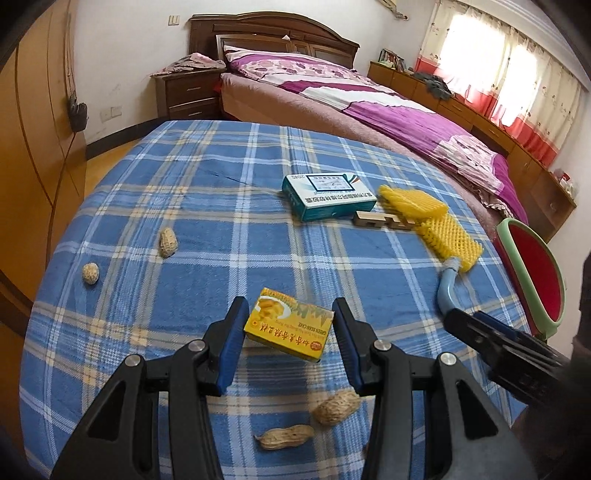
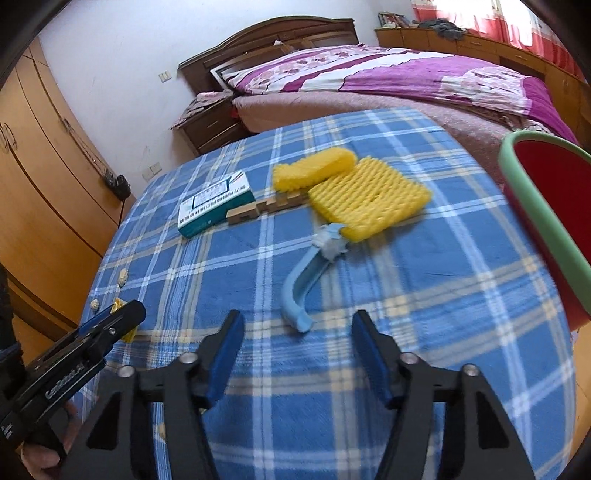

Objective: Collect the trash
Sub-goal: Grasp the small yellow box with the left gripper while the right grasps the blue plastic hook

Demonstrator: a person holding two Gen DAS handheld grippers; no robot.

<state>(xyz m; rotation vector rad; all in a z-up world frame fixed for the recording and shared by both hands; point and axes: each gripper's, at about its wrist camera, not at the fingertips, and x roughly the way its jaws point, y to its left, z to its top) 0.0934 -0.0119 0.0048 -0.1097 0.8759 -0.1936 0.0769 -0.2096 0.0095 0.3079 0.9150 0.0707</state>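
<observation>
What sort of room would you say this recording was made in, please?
Most likely a home bedroom: a made-up bed with a wooden headboard, a nightstand beside it, and a curtained window. The work surface is a table under a blue plaid cloth.

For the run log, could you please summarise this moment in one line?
left gripper: open around yellow box | right gripper: open, near blue handle | bin: right

Woven plaid cloth (image 1: 184,192), glossy cardboard box (image 1: 290,328)

The table with blue plaid cloth (image 1: 192,177) carries four peanuts (image 1: 168,242), a yellow box (image 1: 290,328), a teal box (image 1: 328,197), yellow foam net (image 1: 443,221), a blue curved piece (image 2: 310,280) and, maybe wooden, a notched block (image 1: 382,220).
</observation>
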